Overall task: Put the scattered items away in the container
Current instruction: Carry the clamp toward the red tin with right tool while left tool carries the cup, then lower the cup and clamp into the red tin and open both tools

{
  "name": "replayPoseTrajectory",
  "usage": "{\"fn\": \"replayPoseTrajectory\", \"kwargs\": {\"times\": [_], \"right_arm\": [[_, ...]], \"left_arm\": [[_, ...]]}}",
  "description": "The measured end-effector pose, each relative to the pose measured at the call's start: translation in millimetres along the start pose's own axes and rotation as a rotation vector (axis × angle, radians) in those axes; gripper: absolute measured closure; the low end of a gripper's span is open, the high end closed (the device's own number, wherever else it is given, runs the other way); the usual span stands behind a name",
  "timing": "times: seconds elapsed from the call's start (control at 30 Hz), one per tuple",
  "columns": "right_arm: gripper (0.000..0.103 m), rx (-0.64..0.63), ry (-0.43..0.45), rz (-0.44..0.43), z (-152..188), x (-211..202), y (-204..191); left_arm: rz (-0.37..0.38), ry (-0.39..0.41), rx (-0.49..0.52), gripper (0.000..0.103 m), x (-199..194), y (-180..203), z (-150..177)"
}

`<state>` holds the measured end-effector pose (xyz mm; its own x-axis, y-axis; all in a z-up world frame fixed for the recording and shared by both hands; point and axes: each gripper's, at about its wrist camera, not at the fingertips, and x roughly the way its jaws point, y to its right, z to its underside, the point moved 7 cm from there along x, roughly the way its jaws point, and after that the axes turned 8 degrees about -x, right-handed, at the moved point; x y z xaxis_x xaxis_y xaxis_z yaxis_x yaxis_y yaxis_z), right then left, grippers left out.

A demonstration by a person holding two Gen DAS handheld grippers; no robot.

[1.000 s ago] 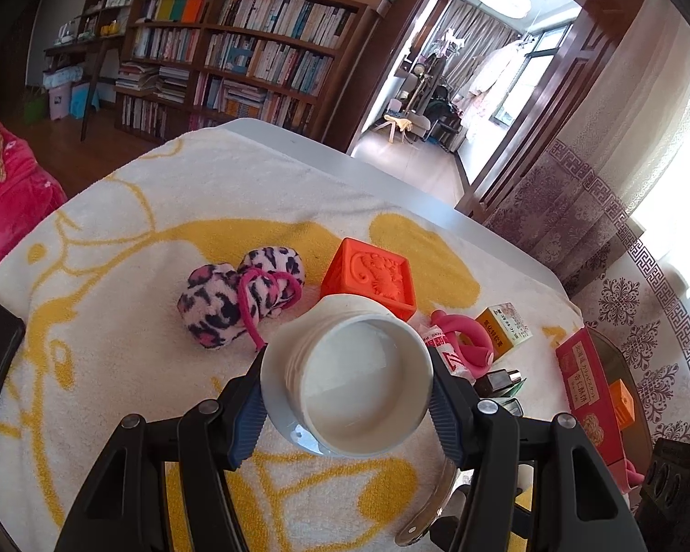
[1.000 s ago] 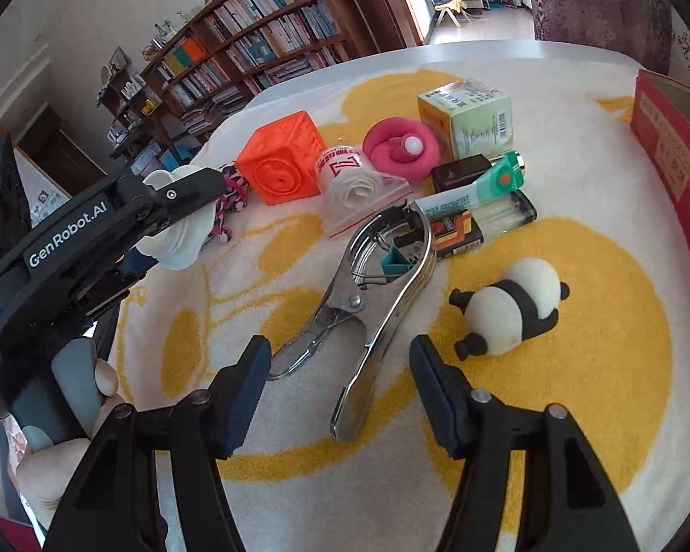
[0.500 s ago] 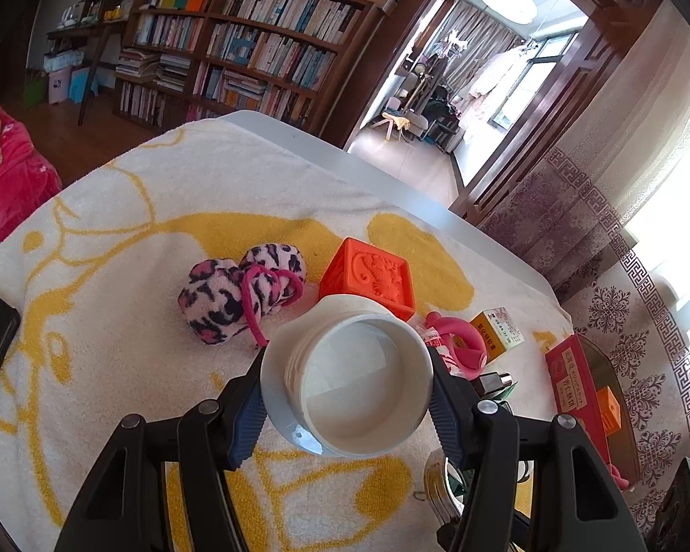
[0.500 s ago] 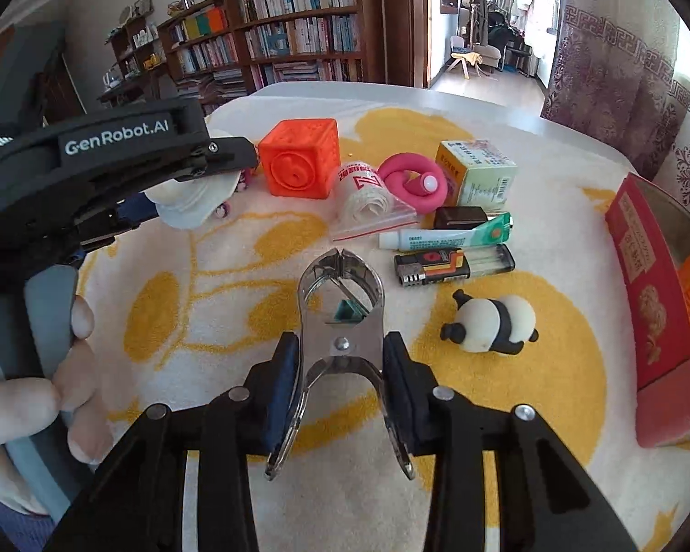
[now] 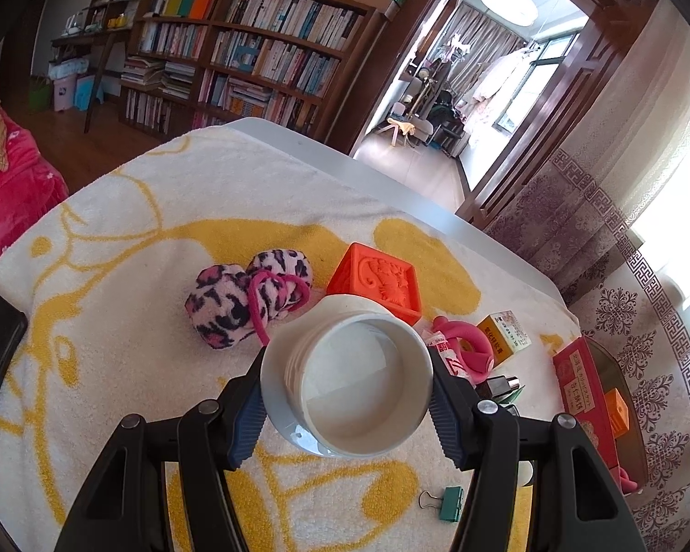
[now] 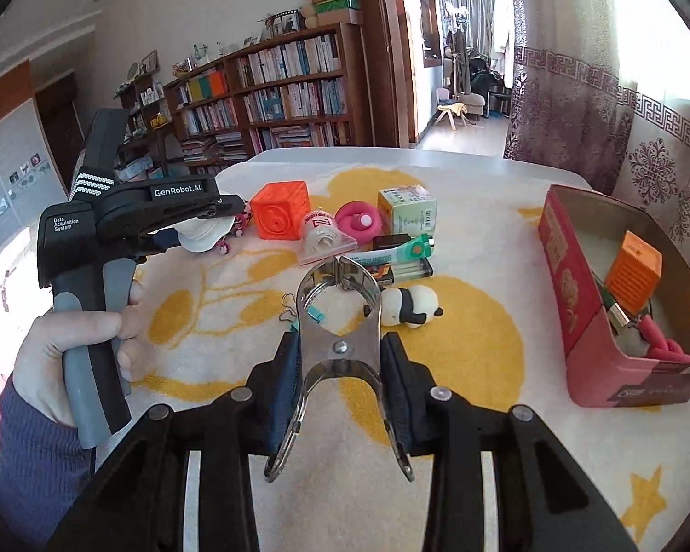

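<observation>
Right wrist view: the right gripper (image 6: 340, 359) had its pads squeezed onto the big shiny metal spring clamp (image 6: 339, 322), lifted off the towel.

Left wrist view showed the left gripper (image 5: 347, 398) clamped on the round white plastic lid (image 5: 347, 384), hollow side facing the camera. Just past the clamp sat the little black-and-white panda figure (image 6: 411, 306) and a small teal binder clip (image 6: 315, 315) on the white-and-yellow towel (image 6: 460, 359). Further back were the orange embossed rubber cube (image 6: 280, 211), a pink ring toy (image 6: 359, 221) and a small green-and-yellow carton (image 6: 407, 209), close together. The red cardboard box (image 6: 575, 285), the container, stood well off to the right with an orange block (image 6: 632, 267) already in it.
</observation>
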<state>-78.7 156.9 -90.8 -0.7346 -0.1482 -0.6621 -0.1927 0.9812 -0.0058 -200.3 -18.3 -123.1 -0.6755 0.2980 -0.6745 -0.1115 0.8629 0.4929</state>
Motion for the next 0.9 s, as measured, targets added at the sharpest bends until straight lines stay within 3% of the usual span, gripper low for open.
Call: {"fn": "replayPoseTrajectory", "kwargs": {"times": [0.27,0.47,0.73,0.9], "right_arm": [[0.063,0.205,0.056,0.106,9,-27,87],[0.063,0.361,0.112,0.204,10,-52,163],[0.063,0.468,0.119,0.312,6,-54,243],[0.062,0.498,0.105,0.304,18,-41,268]], "left_arm": [[0.033,-0.008,0.102,0.040,-1,28,13],[0.076,-0.066,0.224,0.040,4,67,40],[0.201,-0.134,0.399,0.040,-2,165,74],[0.272,-0.192,0.488,0.040,5,232,101]]}}
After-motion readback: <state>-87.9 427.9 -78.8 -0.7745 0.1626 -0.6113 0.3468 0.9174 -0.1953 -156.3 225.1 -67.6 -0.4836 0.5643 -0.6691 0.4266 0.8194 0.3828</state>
